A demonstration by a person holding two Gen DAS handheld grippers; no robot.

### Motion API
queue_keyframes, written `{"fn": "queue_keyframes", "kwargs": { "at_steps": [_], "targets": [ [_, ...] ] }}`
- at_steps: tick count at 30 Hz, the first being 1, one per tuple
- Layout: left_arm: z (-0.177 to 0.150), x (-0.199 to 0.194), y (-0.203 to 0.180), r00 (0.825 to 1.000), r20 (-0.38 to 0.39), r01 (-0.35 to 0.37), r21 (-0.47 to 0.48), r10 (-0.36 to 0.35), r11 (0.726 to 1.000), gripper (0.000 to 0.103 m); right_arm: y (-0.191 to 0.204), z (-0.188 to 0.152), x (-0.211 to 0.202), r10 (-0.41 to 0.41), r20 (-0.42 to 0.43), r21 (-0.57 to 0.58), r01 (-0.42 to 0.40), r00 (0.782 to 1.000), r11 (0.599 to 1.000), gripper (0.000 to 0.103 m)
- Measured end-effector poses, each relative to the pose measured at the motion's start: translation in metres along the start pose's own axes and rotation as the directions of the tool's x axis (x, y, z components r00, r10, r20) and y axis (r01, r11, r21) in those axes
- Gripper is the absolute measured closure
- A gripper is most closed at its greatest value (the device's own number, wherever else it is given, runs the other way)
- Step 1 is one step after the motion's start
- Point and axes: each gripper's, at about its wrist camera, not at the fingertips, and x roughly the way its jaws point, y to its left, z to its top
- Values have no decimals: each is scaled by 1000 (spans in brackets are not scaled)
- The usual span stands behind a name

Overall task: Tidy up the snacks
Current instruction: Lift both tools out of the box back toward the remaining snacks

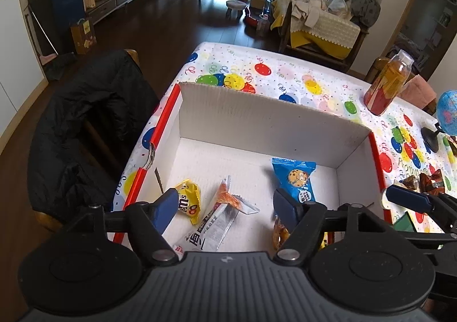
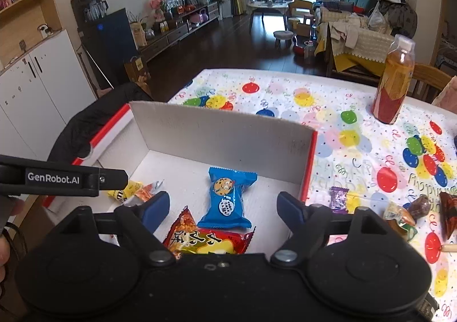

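Right claw [image 2: 222, 207] open, blue cookie packet [image 2: 228, 199] (seemingly loose) between

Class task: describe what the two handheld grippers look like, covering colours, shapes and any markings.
Both the left gripper and right gripper have matte black bodies, round black discs, silver pivot bolts and blue-padded jaws. White "GenRobot.AI" lettering marks the left one's side, seen from the right wrist.
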Motion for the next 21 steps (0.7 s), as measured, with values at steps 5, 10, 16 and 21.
{"fn": "queue_keyframes", "kwargs": {
  "at_steps": [5, 10, 16, 21],
  "targets": [
    [-5, -17, -6, 999, 30, 29, 14, -29, 999, 21, -2, -4, -21, -4, 32, 10, 3, 999, 1000, 17],
    [-10, -34, -15, 997, 49, 62, 25, -63, 998, 19, -5, -9, -43, -2, 66, 33, 0, 998, 999, 12],
    [-17, -55, -30, 991, 85, 104, 50, -108, 993, 9, -11, -17, -74, -2, 105, 40, -2, 994, 999, 6],
    [-22, -67, -48, 983, 109, 138, 85, -147, 987, 8, -23, -26, -97, -16, 134, 67, 7, 991, 998, 0]
  ]
}}
